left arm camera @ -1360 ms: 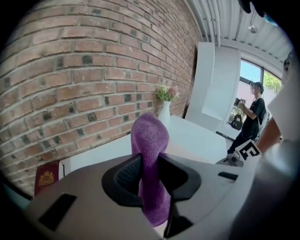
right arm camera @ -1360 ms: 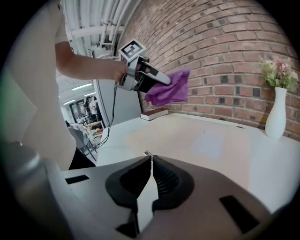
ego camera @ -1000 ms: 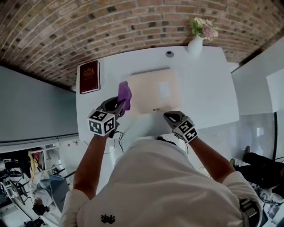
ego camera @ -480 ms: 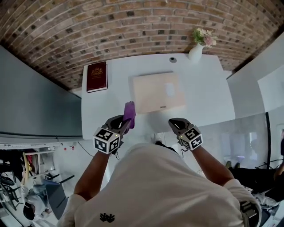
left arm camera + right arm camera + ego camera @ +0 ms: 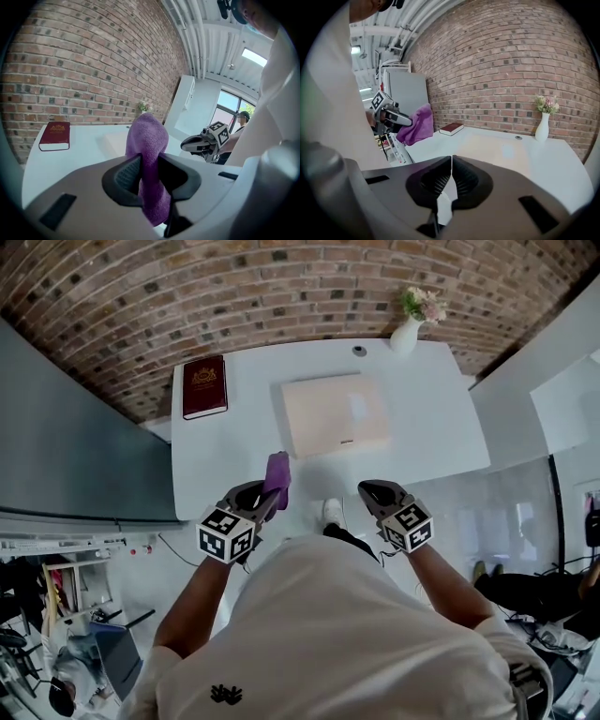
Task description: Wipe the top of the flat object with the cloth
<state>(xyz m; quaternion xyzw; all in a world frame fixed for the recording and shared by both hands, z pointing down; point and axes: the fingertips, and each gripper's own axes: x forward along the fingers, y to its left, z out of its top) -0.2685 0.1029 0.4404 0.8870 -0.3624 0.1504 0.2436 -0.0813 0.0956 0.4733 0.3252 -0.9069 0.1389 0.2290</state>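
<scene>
While a person in a pale top faced a white table (image 5: 225,451) set against a brick wall (image 5: 141,296), the left tongs (image 5: 265,498) were clamped tight on a purple cloth (image 5: 277,476), whose bunched upper end rose upright out of the jaws and whose tail hung below them, as the left gripper view showed (image 5: 149,136). The cloth was held above the table's near side, just short of the near left corner of a flat beige board (image 5: 333,413) and not touching it. That board lay flat at the middle of the table, its top bare. The right tongs (image 5: 368,489) hung off the table's near edge, well apart from the board, with the jaws pressed together to a thin slit and nothing between them (image 5: 451,176). From the right gripper view the left tongs (image 5: 393,117) and the cloth (image 5: 417,124) could be seen off to the side, held up in the air. A dark red book (image 5: 204,386) lay closed at the far left corner of the table, well apart from the board, and a white vase (image 5: 406,336) of pale flowers (image 5: 422,304) stood upright at the far right by the wall. A small round fitting (image 5: 359,351) sat on the tabletop between vase and board.
</scene>
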